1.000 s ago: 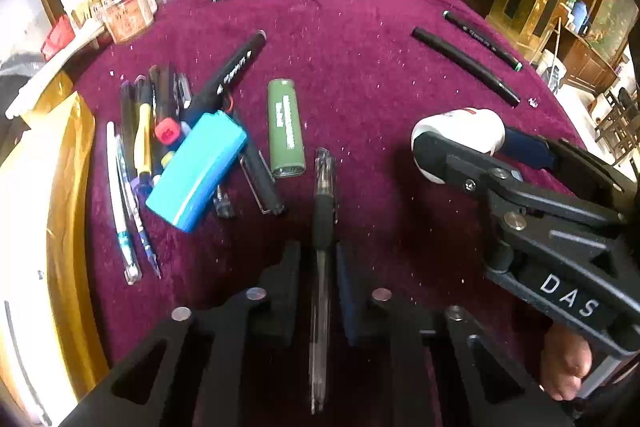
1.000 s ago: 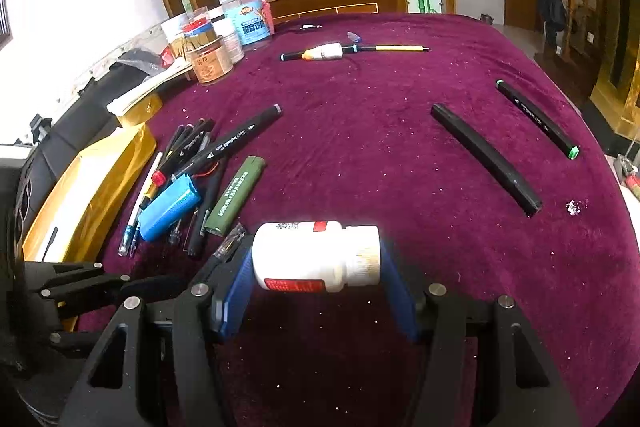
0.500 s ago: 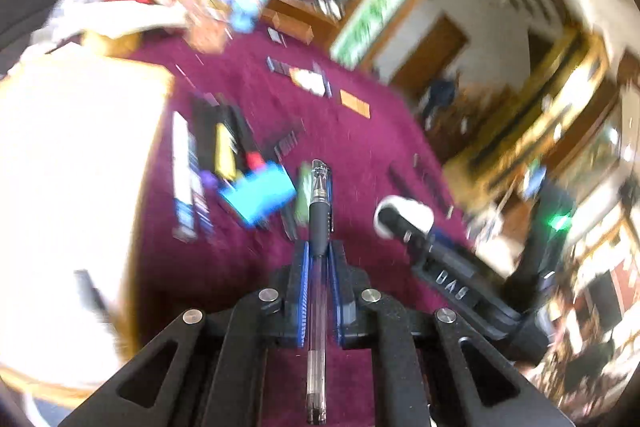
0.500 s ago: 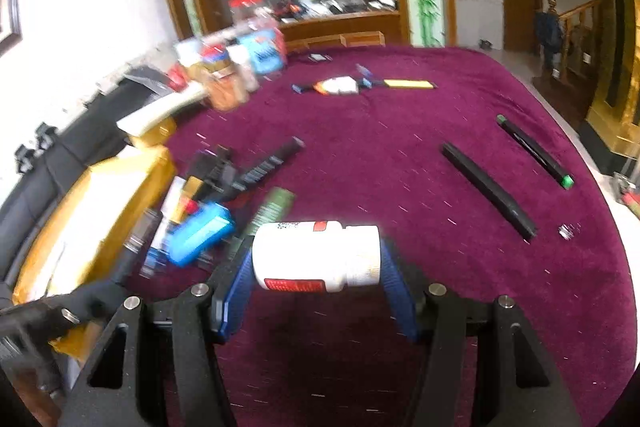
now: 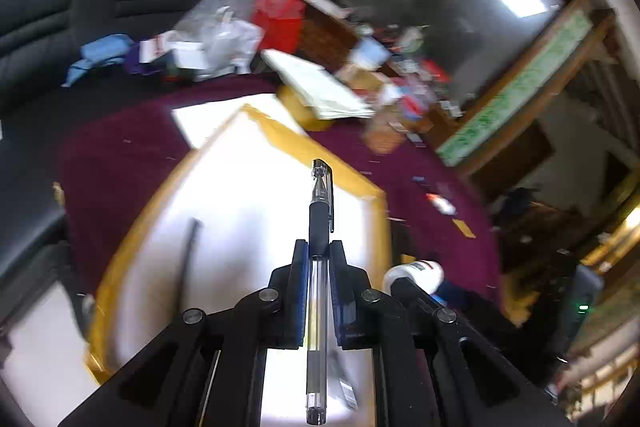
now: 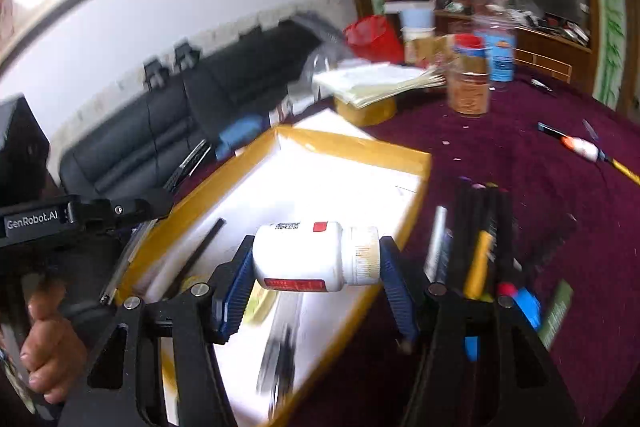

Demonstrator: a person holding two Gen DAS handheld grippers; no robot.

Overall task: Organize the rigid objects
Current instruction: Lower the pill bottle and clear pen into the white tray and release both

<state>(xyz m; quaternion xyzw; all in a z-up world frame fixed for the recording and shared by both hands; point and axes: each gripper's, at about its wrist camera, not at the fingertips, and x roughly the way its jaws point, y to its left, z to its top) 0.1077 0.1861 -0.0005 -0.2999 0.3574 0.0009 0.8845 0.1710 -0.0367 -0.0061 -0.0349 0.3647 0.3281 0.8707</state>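
Two handheld grippers hover over a shallow box (image 6: 352, 143) with gold-yellow walls and a glossy white floor, set at the edge of a table (image 6: 520, 155) covered in deep burgundy velvet; the left gripper (image 5: 319, 259) is clamped tight on a clear-barrelled gel pen (image 5: 318, 247), whose long axis runs straight out along the fingers, black rubber grip and capped tip pointing over the white floor; the right gripper (image 6: 316, 259) grips a white plastic pill bottle (image 6: 316, 255) lying crosswise between its ribbed blue pads, cap toward the right, above the box's near right wall; both loads sit directly above or just beside the box interior, so the coming move is judged to be a lowering and release, the pen being further inside; a slim dark pen (image 6: 200, 247) already lies on the white floor; a cluster of markers and pens (image 6: 480, 243) waits on the velvet just right of the box; edges are motion-blurred.
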